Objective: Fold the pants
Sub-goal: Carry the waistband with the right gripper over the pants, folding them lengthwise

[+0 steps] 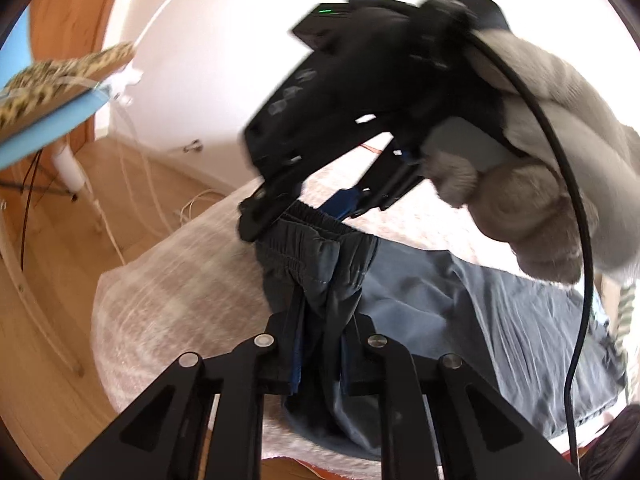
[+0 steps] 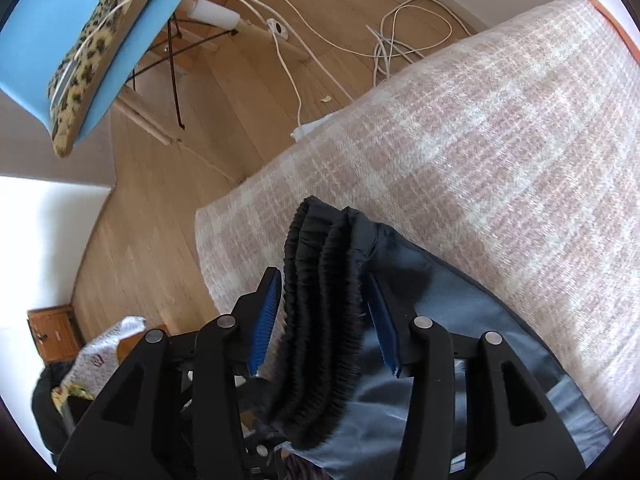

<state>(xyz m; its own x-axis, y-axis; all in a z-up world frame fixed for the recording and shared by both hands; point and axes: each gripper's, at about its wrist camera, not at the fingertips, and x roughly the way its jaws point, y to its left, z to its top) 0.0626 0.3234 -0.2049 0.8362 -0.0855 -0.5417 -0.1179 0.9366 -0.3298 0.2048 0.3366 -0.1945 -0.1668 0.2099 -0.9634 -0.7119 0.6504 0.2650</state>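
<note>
The left gripper [image 1: 322, 344] pinches a bunched fold of the grey-blue pants [image 1: 460, 320] between its narrowed fingers, just below the dark elastic waistband [image 1: 304, 224]. The right gripper [image 2: 324, 320] clamps that gathered waistband between its blue pads [image 2: 264, 320]. The pants lie on the pink-and-white checked blanket [image 2: 480, 160], near its corner; beyond that corner stands a blue chair [image 2: 44, 32] with a leopard cushion [image 2: 96, 44].

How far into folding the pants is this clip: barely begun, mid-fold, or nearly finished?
Mid-fold, probably early. Done: both ends of the waistband are picked up. In hand: the left gripper pinches bunched grey-blue pants, and the right gripper is shut on the black elastic waistband. Left: the legs lie spread and wrinkled on the checked blanket; no neat folded stack shows.
</note>
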